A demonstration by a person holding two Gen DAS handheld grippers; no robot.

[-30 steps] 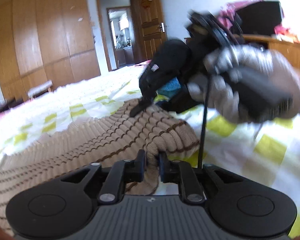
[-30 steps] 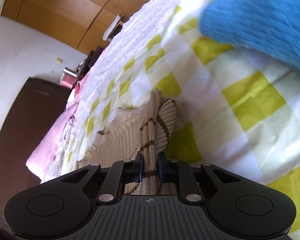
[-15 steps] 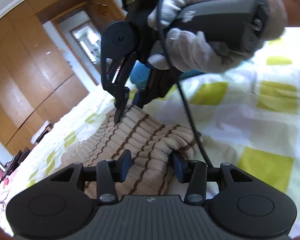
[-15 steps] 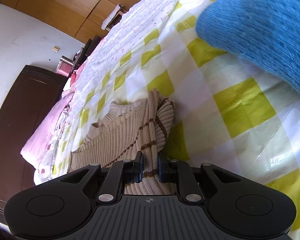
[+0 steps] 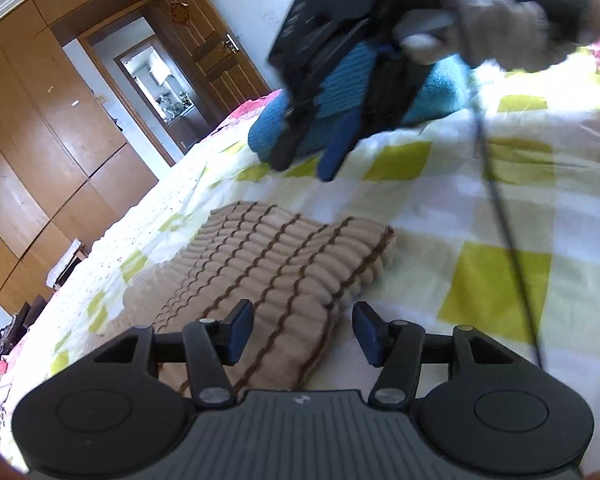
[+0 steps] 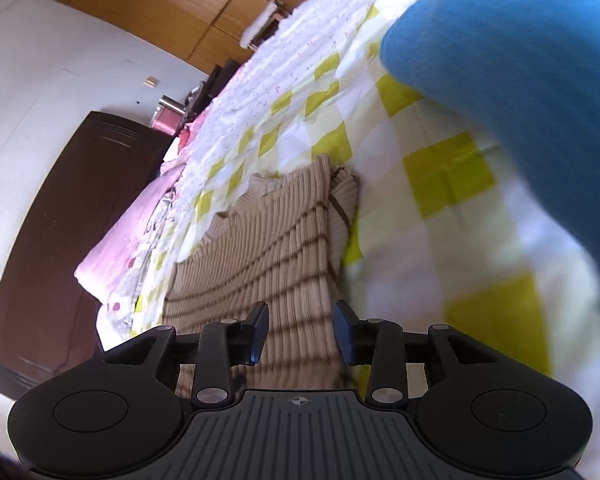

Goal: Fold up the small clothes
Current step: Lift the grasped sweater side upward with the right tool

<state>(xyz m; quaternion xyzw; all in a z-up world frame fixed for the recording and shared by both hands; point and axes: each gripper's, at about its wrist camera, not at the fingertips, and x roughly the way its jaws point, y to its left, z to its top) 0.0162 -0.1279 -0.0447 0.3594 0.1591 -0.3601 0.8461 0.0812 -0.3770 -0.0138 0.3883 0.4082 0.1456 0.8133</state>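
Sweater point(image 5: 284, 264), beige ribbed knit with thin brown stripes, lies folded on my checked yellow-and-white bedspread point(image 5: 496, 280), near the middle of the bed. My left gripper point(image 5: 303, 332) is low at its near edge: the jaws are opening, the pads stand apart and press on nothing, with the sweater's near corner lying between them. My right gripper point(image 6: 300, 334) is opening too, its pads clear of the cloth, the knit spread between and beyond them. From the left wrist view I see that right gripper point(image 5: 304, 156) held up above the far side of the sweater by a gloved hand point(image 5: 496, 36), blurred. A blue knitted garment point(image 6: 512, 92) lies farther off to the right, apart from the sweater.
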